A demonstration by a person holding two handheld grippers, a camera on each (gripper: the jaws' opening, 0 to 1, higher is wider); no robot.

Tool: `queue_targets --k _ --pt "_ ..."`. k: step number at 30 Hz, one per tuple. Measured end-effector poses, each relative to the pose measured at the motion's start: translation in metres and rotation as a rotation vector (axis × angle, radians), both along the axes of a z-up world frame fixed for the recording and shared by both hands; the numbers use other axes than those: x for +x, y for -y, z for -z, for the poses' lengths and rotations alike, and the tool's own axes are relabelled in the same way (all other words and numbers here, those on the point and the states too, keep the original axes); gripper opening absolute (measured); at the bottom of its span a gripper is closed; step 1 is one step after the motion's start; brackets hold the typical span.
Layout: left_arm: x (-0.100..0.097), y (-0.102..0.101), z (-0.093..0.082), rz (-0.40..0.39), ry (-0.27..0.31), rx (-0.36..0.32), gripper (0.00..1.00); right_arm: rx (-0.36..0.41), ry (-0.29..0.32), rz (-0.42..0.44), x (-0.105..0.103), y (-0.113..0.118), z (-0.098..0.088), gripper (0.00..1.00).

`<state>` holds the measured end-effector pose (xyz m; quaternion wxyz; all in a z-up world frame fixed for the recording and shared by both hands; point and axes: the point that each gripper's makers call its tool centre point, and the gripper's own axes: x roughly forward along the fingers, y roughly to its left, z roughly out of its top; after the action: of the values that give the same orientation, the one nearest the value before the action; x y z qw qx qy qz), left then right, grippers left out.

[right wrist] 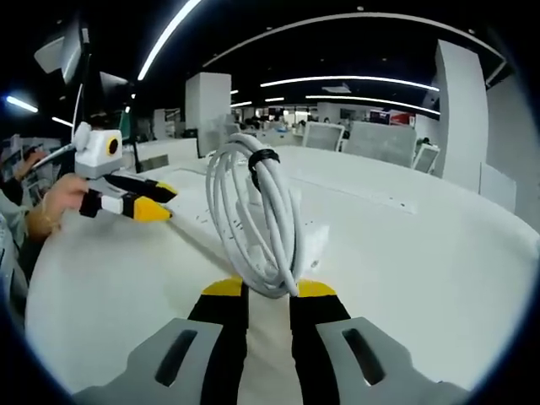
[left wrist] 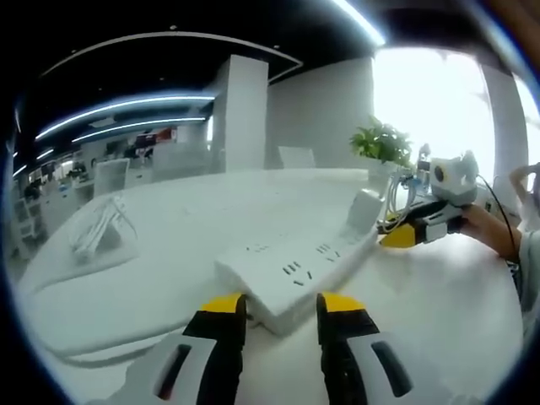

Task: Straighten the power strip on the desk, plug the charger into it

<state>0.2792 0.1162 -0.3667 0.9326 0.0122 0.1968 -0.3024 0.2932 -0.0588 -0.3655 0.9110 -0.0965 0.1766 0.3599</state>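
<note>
A white power strip (left wrist: 291,266) lies slantwise on the white desk (left wrist: 439,295). My left gripper (left wrist: 281,305) has its yellow-tipped jaws on either side of the strip's near end and looks shut on it. In the right gripper view my right gripper (right wrist: 268,291) is shut on a coil of white charger cable (right wrist: 253,219) bound with a black tie, held upright above the desk. A white charger block (right wrist: 316,240) shows behind the coil. From the left gripper view the right gripper (left wrist: 398,238) sits at the strip's far end, with the charger block (left wrist: 363,211) beside it.
A potted plant (left wrist: 381,142) stands at the desk's far right edge. Another white bundle (left wrist: 101,228) lies at the left of the desk. A person's hand (right wrist: 51,207) holds the left gripper (right wrist: 160,202). Chairs and a white pillar (left wrist: 240,114) stand beyond.
</note>
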Motion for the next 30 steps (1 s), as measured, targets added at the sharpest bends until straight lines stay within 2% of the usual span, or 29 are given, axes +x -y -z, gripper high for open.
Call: queue_targets --k 9,30 --pt "0.0033 -0.0004 0.0027 0.007 0.005 0.024 0.35 -0.009 0.001 -0.003 -0.0022 -0.0018 -0.0001 0.18" --pt "0.0092 -0.0043 0.0057 0.004 0.0 0.025 0.38 -0.012 -0.005 -0.001 -0.0073 -0.0061 -0.0005 0.18"
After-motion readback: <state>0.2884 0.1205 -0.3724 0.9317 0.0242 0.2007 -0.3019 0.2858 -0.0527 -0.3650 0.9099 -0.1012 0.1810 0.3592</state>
